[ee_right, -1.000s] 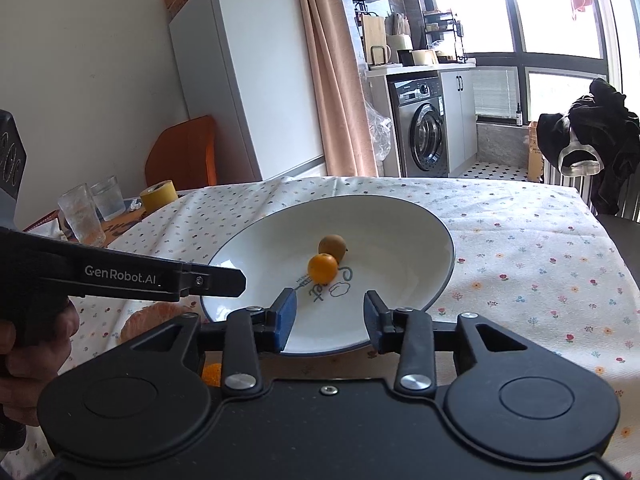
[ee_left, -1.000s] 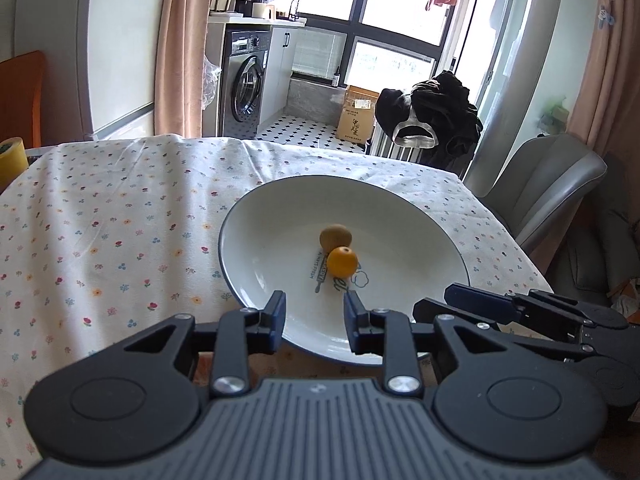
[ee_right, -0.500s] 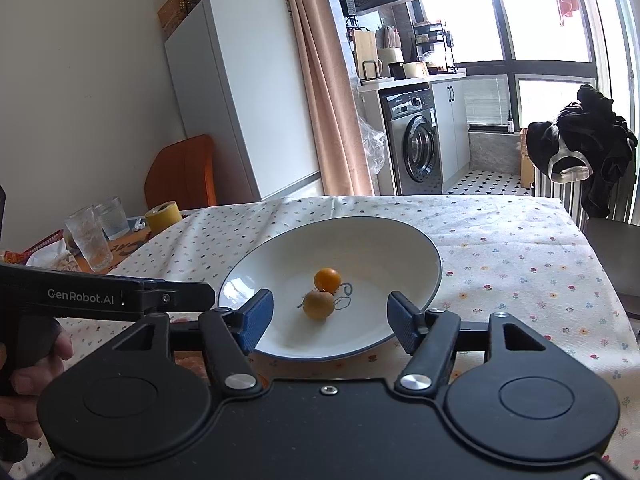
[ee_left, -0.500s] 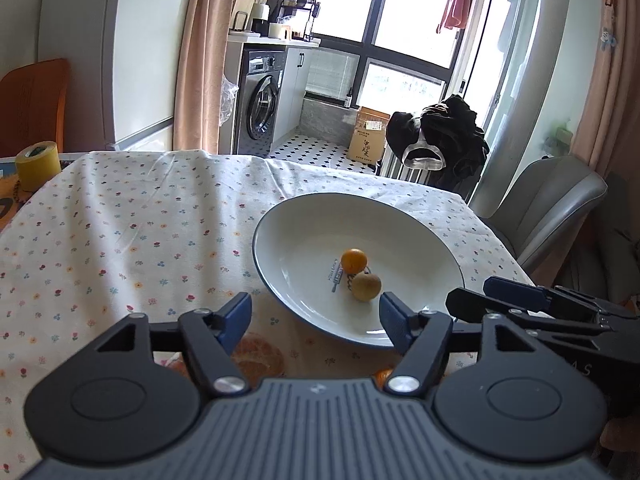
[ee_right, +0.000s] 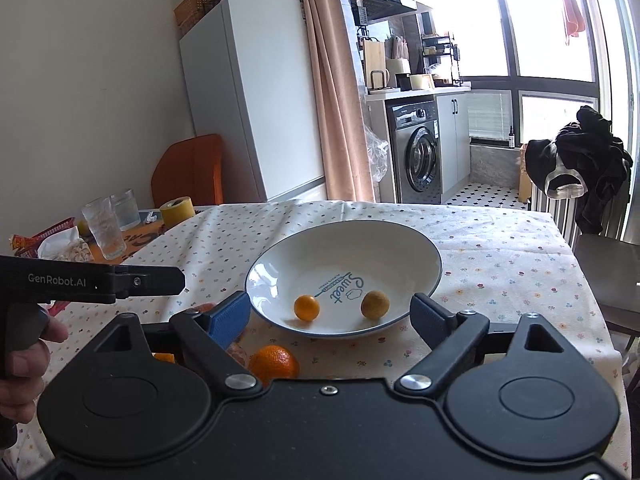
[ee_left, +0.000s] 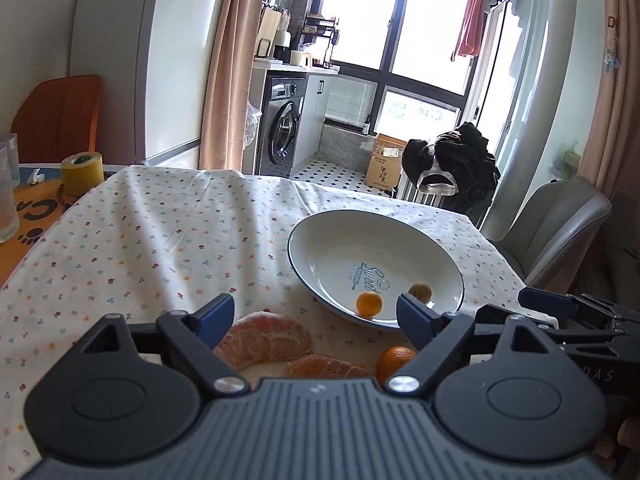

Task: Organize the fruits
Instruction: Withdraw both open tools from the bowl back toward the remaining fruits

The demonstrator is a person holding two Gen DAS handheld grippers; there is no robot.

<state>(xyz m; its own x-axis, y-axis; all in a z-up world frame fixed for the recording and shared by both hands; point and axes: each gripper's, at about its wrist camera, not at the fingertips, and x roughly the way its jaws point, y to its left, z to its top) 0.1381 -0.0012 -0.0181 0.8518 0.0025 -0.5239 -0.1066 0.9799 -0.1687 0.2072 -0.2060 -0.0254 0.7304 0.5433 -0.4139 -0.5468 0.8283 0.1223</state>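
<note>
I hold my left gripper (ee_left: 316,316) and right gripper (ee_right: 330,314) spread wide, empty, near the plate (ee_right: 400,240). A small orange (ee_right: 307,307) and kiwi (ee_right: 375,303) sit inside; peeled segments (ee_left: 266,340) lie nearer.

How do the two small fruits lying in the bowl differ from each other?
The orange fruit is bright orange and glossy; the brown fruit is dull olive-brown. In the right wrist view the orange fruit lies left of the printed word on the bowl, the brown fruit right of it. The orange fruit looks slightly smaller. Both are round, apart, and near the bowl's closer rim.
</note>
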